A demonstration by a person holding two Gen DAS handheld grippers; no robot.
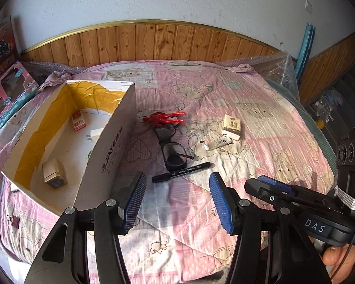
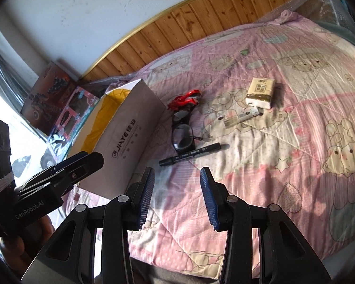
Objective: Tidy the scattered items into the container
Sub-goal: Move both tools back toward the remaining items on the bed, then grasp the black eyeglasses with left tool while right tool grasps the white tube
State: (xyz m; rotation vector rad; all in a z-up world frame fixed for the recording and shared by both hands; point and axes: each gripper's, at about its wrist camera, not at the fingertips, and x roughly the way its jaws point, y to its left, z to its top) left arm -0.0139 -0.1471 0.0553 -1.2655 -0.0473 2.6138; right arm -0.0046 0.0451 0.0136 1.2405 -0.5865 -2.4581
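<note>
Both claws hover over the bed's pink quilt point(image 1: 260, 108), spread wide and holding nothing. Just ahead of the left claw point(image 1: 177, 189) and the right claw point(image 2: 177, 184) lies a black marker point(image 1: 181, 172) with white print, slanted across the quilt. Beyond it sit black-framed glasses point(image 1: 175, 153), then a red hair clip point(image 1: 164, 118). Farther right lie a cream tissue pack point(image 1: 232, 126) and a small pale tube point(image 1: 216, 144). The open cardboard box point(image 1: 111, 146) stands to the left, already holding a few small items.
</note>
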